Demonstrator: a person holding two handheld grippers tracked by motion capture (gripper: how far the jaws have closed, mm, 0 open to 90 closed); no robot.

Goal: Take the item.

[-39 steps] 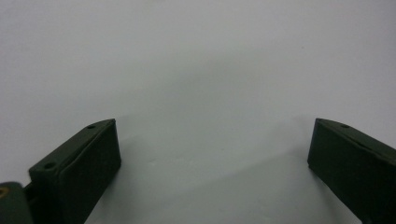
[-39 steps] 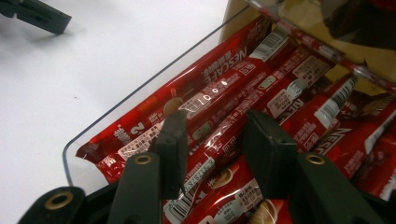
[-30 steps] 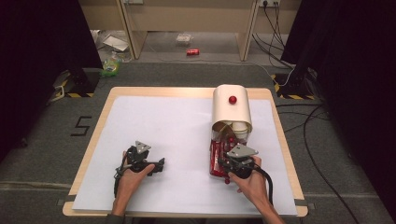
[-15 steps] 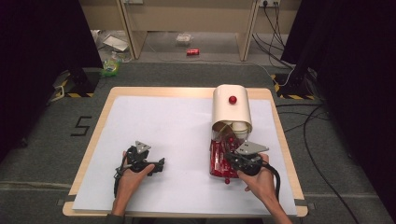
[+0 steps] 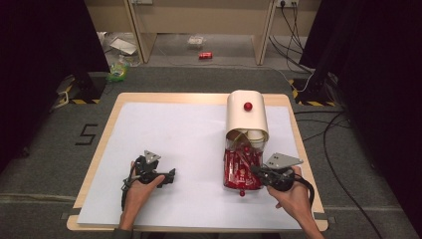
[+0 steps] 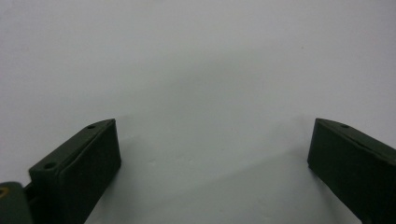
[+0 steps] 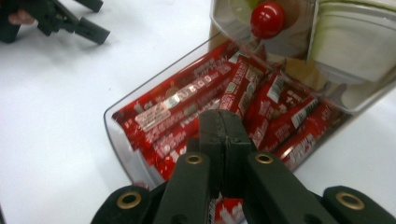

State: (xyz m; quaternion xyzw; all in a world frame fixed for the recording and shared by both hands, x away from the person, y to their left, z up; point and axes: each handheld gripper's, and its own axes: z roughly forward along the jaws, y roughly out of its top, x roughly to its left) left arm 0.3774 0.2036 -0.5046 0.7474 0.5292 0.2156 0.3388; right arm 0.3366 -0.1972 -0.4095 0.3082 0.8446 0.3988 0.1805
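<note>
A cream domed box [image 5: 247,117] with a red knob [image 5: 247,106] stands at the right of the white sheet. A clear tray [image 5: 242,167] full of red snack packets [image 7: 196,93] sticks out of its front, and a small red knob [image 5: 242,192] sits at the tray's near end. My right gripper [image 5: 255,170] [image 7: 224,128] is at the tray's right side, jaws shut together over the packets, with nothing showing between them. My left gripper [image 5: 171,174] [image 6: 212,149] rests on the sheet at front left, open and holding nothing.
A wooden table [image 5: 112,114] carries the white sheet [image 5: 169,129]. Another red knob [image 7: 267,18] shows on a clear part at the box's mouth. Cables [image 5: 343,149] lie on the floor at right, and litter [image 5: 205,55] lies beyond the table.
My right gripper has drawn away from the tray's front end to its right side. The tray and my left gripper have stayed put.
</note>
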